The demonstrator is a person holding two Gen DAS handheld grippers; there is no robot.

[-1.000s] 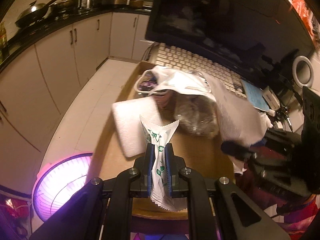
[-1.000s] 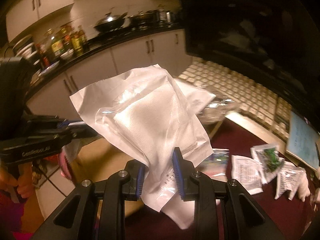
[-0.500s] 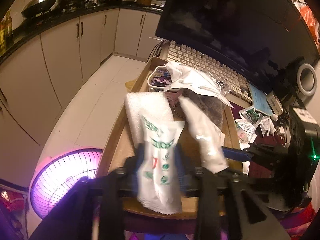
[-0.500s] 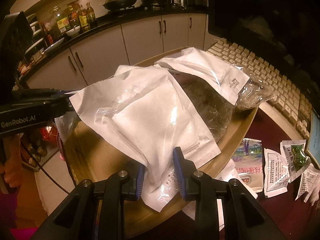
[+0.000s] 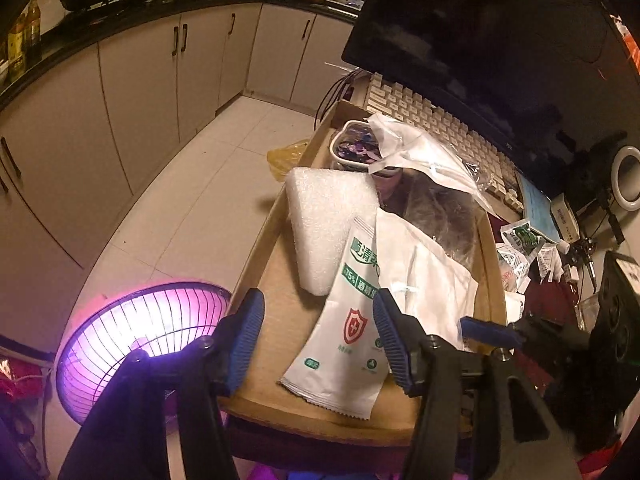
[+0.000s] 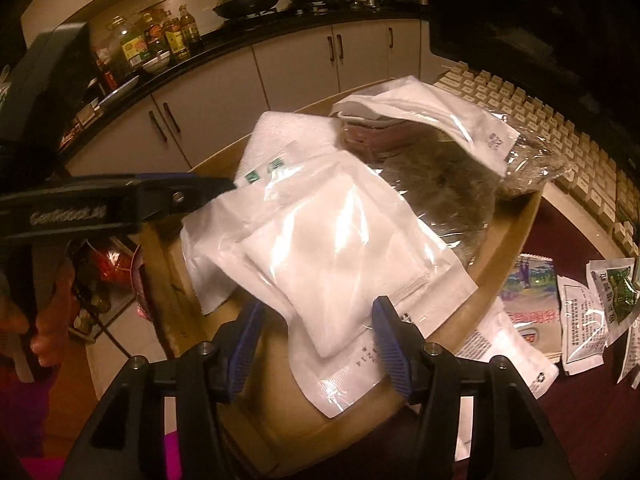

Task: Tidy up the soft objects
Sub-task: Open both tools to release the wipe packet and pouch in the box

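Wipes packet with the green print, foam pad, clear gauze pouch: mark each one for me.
wipes packet (image 5: 347, 332), left wrist view, on its red shield logo.
foam pad (image 5: 326, 216), left wrist view, middle of its top face.
gauze pouch (image 6: 320, 248), right wrist view, on the white pad inside.

our left gripper (image 5: 318, 334) hangs with its jaws spread wide over the tray (image 5: 280, 312). the wipes pack (image 5: 344, 320) lies flat between them, touching neither, its top on the foam block (image 5: 326, 220) and beside the gauze pouch (image 5: 428, 280).
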